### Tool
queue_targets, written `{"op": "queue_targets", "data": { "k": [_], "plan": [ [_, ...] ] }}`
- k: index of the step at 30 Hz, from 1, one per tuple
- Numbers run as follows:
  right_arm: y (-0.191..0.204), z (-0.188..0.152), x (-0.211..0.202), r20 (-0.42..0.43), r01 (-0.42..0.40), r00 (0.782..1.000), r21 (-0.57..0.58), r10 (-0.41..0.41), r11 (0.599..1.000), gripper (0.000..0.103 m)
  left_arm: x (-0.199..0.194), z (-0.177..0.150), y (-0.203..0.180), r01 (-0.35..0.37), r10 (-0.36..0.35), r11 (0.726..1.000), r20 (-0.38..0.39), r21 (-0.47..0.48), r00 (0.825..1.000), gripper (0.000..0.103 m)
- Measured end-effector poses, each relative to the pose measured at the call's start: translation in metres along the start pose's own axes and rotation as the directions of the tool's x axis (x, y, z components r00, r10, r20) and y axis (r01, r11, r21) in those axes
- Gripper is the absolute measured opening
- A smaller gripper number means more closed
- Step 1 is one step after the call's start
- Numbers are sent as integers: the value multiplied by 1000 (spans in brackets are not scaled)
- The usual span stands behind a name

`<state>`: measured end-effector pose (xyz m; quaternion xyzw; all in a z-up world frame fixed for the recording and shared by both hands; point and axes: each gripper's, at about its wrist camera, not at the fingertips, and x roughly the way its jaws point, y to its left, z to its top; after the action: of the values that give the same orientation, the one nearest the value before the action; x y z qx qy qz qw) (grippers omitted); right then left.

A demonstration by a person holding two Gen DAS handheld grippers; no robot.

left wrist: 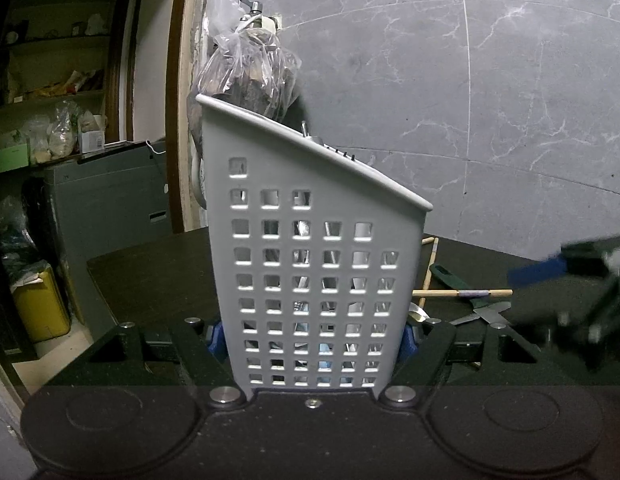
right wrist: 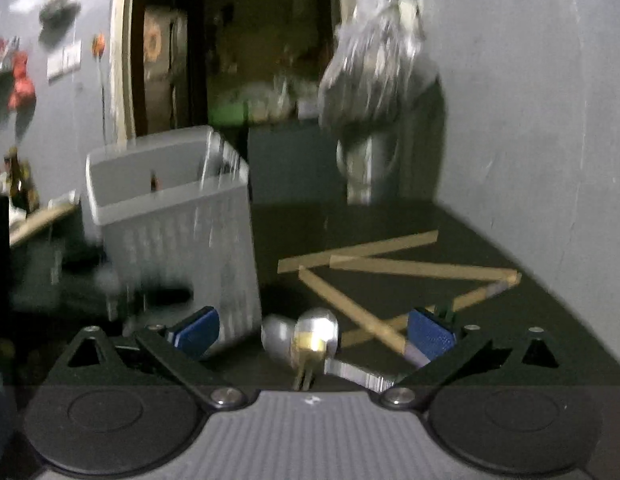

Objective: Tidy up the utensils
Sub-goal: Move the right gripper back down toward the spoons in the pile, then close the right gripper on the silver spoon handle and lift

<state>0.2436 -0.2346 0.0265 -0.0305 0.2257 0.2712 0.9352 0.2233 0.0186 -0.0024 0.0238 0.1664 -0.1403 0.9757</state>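
The left gripper (left wrist: 313, 336) clamps the grey perforated utensil caddy (left wrist: 310, 260) between its blue fingers (left wrist: 216, 338), holding it upright on the dark bench (left wrist: 150, 264); cutlery already stands inside. The right gripper (right wrist: 313, 334) has its fingers spread wide with nothing pressed between them, hovering over two spoons (right wrist: 306, 334) lying at 6 o'clock in its view. Loose chopsticks (right wrist: 389, 264) sprawl crossed at 2 o'clock from the spoons, and a green-handled knife (left wrist: 465, 284) lies among them.

The right wrist view is blurred, so depth is hard to judge. The spoons overlap: closing now could pinch both, or skid one away across the bench.
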Motion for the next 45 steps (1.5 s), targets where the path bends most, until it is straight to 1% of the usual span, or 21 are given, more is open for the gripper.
{"op": "queue_targets", "data": {
  "k": [4, 6, 8, 11, 13, 14, 15, 16, 17, 18, 19, 26, 29, 33, 37, 39, 42, 45],
  "plan": [
    [3, -21, 8, -102, -23, 995, -16, 22, 1000, 103, 2, -2, 0, -3, 3, 1000, -13, -1, 1000, 76],
    [4, -26, 13, -143, -53, 988, -9, 51, 999, 102, 2, -3, 0, -2, 2, 1000, -16, -2, 1000, 76],
    [4, -30, 16, -163, -70, 984, -2, 69, 998, 102, 2, -3, 0, -3, 3, 1000, -17, -2, 1000, 76],
    [1, -31, 19, -177, -101, 979, 19, 103, 995, 98, 2, -3, 0, -3, 3, 1000, -17, -1, 1000, 76],
    [0, -30, 20, -190, -122, 974, 26, 125, 992, 89, 2, -3, 0, -3, 3, 1000, -17, -2, 1000, 76],
    [0, -30, 22, -195, -127, 972, 29, 130, 991, 87, 2, -3, 0, -3, 2, 1000, -17, -2, 1000, 76],
    [-1, -29, 24, -195, -122, 973, 25, 124, 992, 81, 2, -3, 0, -3, 3, 1000, -17, -2, 1000, 76],
    [-1, -28, 24, -196, -117, 973, 21, 118, 993, 71, 2, -3, 0, -3, 3, 1000, -17, -2, 1000, 76],
    [-1, -26, 24, -197, -113, 974, 22, 115, 993, 67, 2, -3, 0, -3, 3, 1000, -17, -2, 1000, 76],
    [-2, -25, 23, -199, -110, 974, 26, 113, 994, 60, 2, -3, 0, -3, 2, 1000, -17, -2, 1000, 76],
    [-3, -24, 23, -200, -105, 974, 30, 109, 994, 58, 2, -3, 0, -2, 2, 1000, -17, -2, 1000, 76],
    [2, -24, 20, -213, -115, 970, 33, 119, 993, 58, 2, -3, 0, -3, 3, 1000, -17, -1, 1000, 76],
    [5, -23, 19, -220, -144, 963, 58, 154, 988, 58, 2, -3, 0, -2, 2, 1000, -17, -1, 1000, 76],
    [9, -23, 20, -225, -164, 958, 74, 177, 984, 61, 2, -3, 0, -2, 2, 1000, -17, -1, 1000, 76],
    [14, -20, 24, -234, -222, 943, 90, 237, 971, 61, 2, -3, 0, -2, 2, 1000, -17, -2, 1000, 76],
    [15, -17, 27, -240, -234, 938, 89, 249, 968, 62, 2, -3, 0, -2, 2, 1000, -17, -1, 1000, 76],
    [10, -11, 30, -229, -205, 949, 79, 218, 976, 66, 4, -2, 0, 0, 0, 1000, -17, -2, 1000, 76],
    [-1, -6, 36, -222, -167, 958, 91, 183, 982, 66, 4, -2, -2, 3, -3, 1000, -17, -1, 1000, 76]
  ]
}}
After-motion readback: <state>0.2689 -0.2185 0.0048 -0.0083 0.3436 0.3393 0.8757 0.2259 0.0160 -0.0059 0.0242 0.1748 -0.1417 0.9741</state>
